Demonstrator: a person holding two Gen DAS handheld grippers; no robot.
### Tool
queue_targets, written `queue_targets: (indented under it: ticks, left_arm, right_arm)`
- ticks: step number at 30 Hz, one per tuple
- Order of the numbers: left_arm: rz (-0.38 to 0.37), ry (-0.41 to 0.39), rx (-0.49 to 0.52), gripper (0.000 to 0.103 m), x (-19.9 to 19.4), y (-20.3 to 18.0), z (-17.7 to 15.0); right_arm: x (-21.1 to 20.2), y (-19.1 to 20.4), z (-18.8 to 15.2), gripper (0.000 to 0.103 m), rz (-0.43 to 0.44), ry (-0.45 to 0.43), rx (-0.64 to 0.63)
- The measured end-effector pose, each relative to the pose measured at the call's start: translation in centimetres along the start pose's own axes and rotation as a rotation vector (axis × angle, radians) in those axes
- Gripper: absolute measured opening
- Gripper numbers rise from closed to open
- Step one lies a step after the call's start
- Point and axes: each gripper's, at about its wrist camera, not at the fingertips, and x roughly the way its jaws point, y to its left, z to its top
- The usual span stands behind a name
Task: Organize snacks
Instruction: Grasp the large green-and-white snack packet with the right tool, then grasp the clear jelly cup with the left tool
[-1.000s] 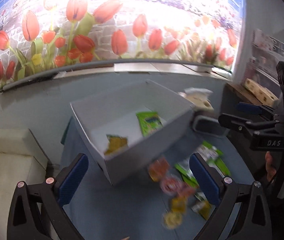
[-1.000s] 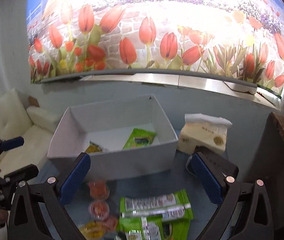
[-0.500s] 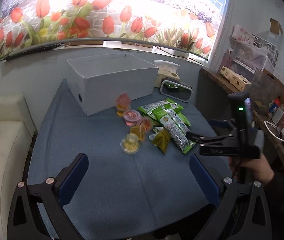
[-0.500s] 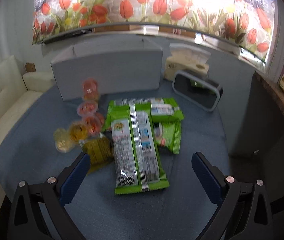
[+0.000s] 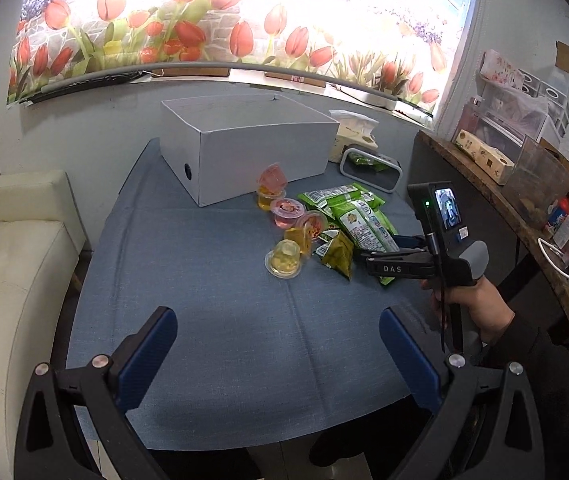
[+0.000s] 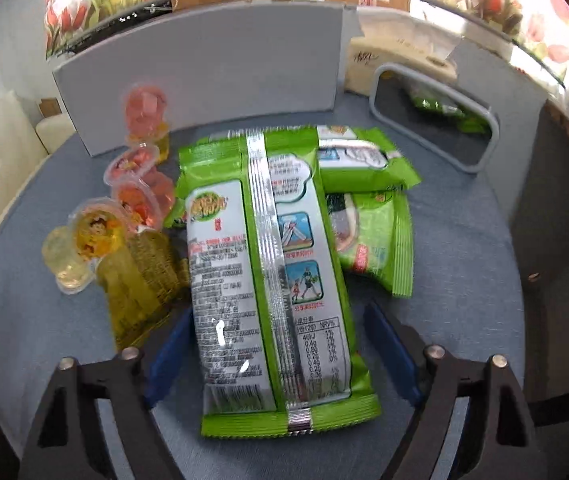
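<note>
A grey box (image 5: pixel 244 148) stands at the table's (image 5: pixel 204 300) far edge, with a tissue pack (image 5: pixel 350 128) and a framed mirror (image 6: pixel 436 128) toward the far right corner. The long green snack bag (image 6: pixel 272 280), seam side up, lies mid-table between the right gripper's (image 6: pixel 280 354) wide-open jaws. Three green bags, one olive pouch (image 6: pixel 140 280) and five jelly cups (image 6: pixel 88 236) cluster there. The left gripper (image 5: pixel 276 360) hovers wide open near the front edge.

A bright tulip mural (image 5: pixel 244 28) tops the grey wall, with a cream sofa (image 5: pixel 8 264) at left.
</note>
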Motion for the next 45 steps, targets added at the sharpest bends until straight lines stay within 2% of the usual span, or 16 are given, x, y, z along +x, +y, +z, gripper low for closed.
queue_targets:
  ticks: [2, 7, 15, 20, 22, 24, 28, 30, 31, 32, 34, 35, 45]
  left_arm:
    - [0.000, 0.005, 0.008, 0.103, 0.3, -0.2, -0.1]
    - [-0.017, 0.026, 0.033, 0.103, 2.4, -0.5, 0.2]
    - [0.017, 0.090, 0.077, 0.103, 9.4, -1.5, 2.1]
    - [0.026, 0.154, 0.098, 0.102, 14.6, -1.3, 2.7]
    - [0.039, 0.181, 0.110, 0.095, 16.3, -1.1, 2.7]
    - [0.064, 0.200, 0.113, 0.080, 17.7, -0.9, 2.6]
    - [0.075, 0.189, 0.138, 0.078, 18.6, -1.0, 3.0]
    - [0.066, 0.186, 0.146, 0.070, 18.8, -1.3, 3.2]
    - [0.066, 0.189, 0.154, 0.069, 18.9, -1.5, 3.2]
    - [0.067, 0.189, 0.162, 0.065, 19.0, -1.7, 3.3]
    - [0.061, 0.184, 0.176, 0.049, 19.0, -2.1, 3.4]
    - [0.065, 0.187, 0.175, 0.047, 19.0, -2.1, 3.5]
    - [0.037, 0.162, 0.120, 0.046, 16.4, -1.5, 3.5]
  right_arm:
    - [-0.1, 0.1, 0.3, 0.075, -0.007, 0.001, -0.003]
    - [-1.2, 0.4, -0.2, 0.069, 0.027, -0.006, -0.003]
    - [-7.0, 0.6, -3.0, 0.069, -0.009, -0.085, 0.056]
    - [-10.1, 0.7, -4.7, 0.069, 0.008, -0.110, 0.113]
    - [-11.4, 0.9, -5.5, 0.069, 0.017, -0.124, 0.128]
    - [-12.3, 1.0, -6.0, 0.069, 0.023, -0.135, 0.141]
    - [-12.5, 0.9, -6.4, 0.069, 0.047, -0.137, 0.164]
    - [-12.4, 0.9, -6.4, 0.069, 0.053, -0.133, 0.166]
    - [-12.3, 1.0, -6.5, 0.069, 0.058, -0.131, 0.166]
    - [-12.1, 1.0, -6.4, 0.069, 0.062, -0.126, 0.164]
    - [-12.0, 1.2, -6.4, 0.069, 0.065, -0.123, 0.160]
    - [-12.0, 1.3, -6.4, 0.069, 0.067, -0.123, 0.159]
    - [-12.2, 2.2, -6.3, 0.069, 0.092, -0.124, 0.149]
